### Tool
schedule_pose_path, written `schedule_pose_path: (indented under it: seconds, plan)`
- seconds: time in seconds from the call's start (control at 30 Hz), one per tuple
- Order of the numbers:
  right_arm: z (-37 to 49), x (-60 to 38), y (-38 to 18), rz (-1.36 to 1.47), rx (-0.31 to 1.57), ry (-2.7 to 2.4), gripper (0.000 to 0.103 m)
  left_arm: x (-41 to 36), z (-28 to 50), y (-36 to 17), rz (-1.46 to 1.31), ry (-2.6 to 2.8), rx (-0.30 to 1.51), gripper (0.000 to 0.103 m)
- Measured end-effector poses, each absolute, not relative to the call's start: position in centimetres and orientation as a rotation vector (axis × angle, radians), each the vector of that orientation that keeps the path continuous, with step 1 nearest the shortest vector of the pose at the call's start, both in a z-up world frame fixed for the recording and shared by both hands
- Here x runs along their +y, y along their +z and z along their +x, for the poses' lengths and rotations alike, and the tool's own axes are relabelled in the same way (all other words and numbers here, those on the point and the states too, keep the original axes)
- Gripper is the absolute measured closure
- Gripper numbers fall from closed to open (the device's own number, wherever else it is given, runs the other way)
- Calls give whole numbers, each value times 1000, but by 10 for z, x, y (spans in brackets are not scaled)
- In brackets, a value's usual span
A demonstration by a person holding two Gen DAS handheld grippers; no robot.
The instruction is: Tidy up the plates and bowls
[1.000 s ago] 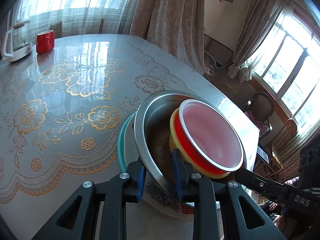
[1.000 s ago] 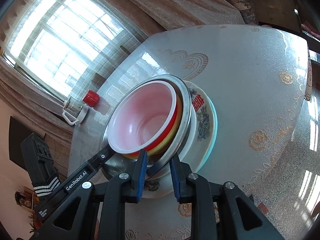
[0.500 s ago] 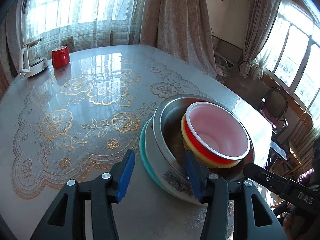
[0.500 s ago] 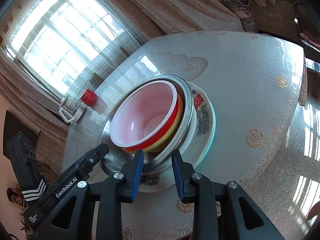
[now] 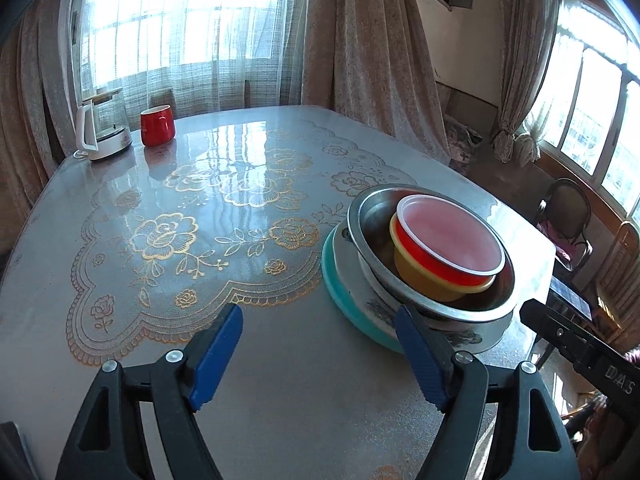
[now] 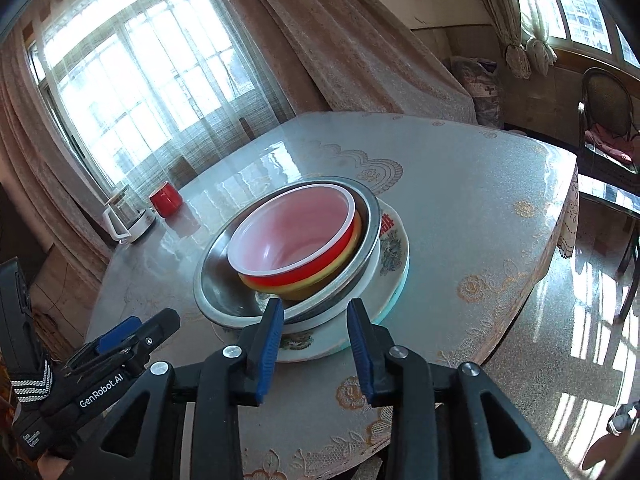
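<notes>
One stack stands on the table: a teal plate (image 5: 332, 276) at the bottom, a white flowered plate (image 6: 394, 248), a steel bowl (image 5: 372, 236), a yellow bowl (image 5: 420, 276) and a red bowl (image 5: 448, 236) with a white inside. My left gripper (image 5: 318, 320) hangs just short of the stack's left side, its jaws opening wide with only bare table between them. My right gripper (image 6: 315, 312) is at the stack's near edge. Its jaws are opening, the steel bowl's rim shows between them, and the pads stand off it.
A red mug (image 5: 157, 125) and a white-handled glass pot (image 5: 105, 128) stand at the far corner by the curtained window. The table edge runs just right of the stack, with a dark chair (image 5: 568, 216) beyond it. Lace tablecloth lies under glass.
Both grippers were shut on the steel bowl's rim. Both let go and drew back, the left one spreading far wider. The stack stayed on the table.
</notes>
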State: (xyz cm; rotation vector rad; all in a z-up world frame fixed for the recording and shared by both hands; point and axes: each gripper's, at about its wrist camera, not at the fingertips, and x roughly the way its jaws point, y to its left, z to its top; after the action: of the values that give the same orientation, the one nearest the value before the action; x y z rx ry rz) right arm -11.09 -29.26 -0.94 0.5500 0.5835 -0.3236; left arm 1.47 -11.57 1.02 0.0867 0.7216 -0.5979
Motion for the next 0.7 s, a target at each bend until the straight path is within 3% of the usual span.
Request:
schedule_pose_path:
  seconds: [0.17, 0.3, 0.6, 0.7]
  plan:
    - [-118, -280, -12, 522, 581, -336, 67, -100, 2, 5, 86, -566, 697, 5]
    - [-122, -268, -14, 475, 583, -348, 65, -94, -8, 0, 108, -546, 696, 0]
    - [-132, -248, -19, 393, 571, -391, 57, -93, -29, -14, 200, -494, 694, 0]
    - [-136, -246, -22, 388, 576, -406, 44, -91, -36, -17, 198, -493, 692, 0]
